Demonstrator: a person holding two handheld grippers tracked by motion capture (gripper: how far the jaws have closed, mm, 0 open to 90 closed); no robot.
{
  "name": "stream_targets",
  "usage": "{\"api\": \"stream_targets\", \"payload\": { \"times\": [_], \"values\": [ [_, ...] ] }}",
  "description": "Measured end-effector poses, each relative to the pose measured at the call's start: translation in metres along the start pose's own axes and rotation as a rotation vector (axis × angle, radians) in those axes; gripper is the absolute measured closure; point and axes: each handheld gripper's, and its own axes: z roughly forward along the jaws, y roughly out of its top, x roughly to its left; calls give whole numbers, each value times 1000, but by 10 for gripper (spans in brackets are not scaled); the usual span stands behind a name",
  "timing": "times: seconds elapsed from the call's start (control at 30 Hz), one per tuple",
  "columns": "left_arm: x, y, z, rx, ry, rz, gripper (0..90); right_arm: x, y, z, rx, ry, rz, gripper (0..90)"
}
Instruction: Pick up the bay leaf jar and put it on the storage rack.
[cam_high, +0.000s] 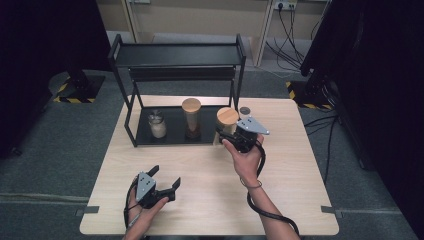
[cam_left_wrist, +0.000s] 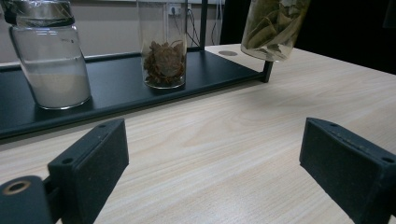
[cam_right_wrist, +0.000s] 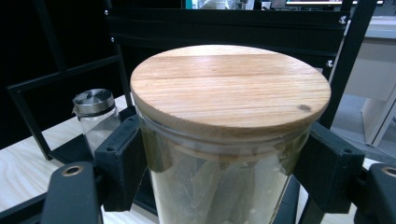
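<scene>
My right gripper (cam_high: 227, 131) is shut on a glass jar with a round wooden lid (cam_high: 227, 116), at the right end of the black rack's lower shelf (cam_high: 175, 134). Seen from the right gripper view, both pads (cam_right_wrist: 122, 161) press the glass just under the lid (cam_right_wrist: 229, 88), and pale leaves show inside. In the left gripper view that leaf jar (cam_left_wrist: 274, 28) hangs tilted above the shelf's corner. My left gripper (cam_high: 166, 175) rests open near the table's front left, nothing between its pads (cam_left_wrist: 93, 158).
On the lower shelf stand a metal-lidded jar of white powder (cam_high: 157, 125) (cam_left_wrist: 51, 65) and a tall wooden-lidded jar of brown pieces (cam_high: 191, 119) (cam_left_wrist: 163, 51). The rack's upper shelf (cam_high: 177, 55) overhangs them. A small dark disc (cam_high: 245, 110) lies on the table right of the rack.
</scene>
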Motion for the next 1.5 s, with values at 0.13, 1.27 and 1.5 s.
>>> {"api": "stream_targets", "payload": {
  "times": [0.13,1.27,1.5],
  "values": [
    [0,0,0,-2,-1,3,74,0,2,5,5,-8,-2,252],
    [0,0,-1,-1,-6,1,74,-4,6,45,41,-39,5,253],
    [0,0,-1,-2,-7,1,74,-7,7,52,43,-49,10,252]
  ]
}}
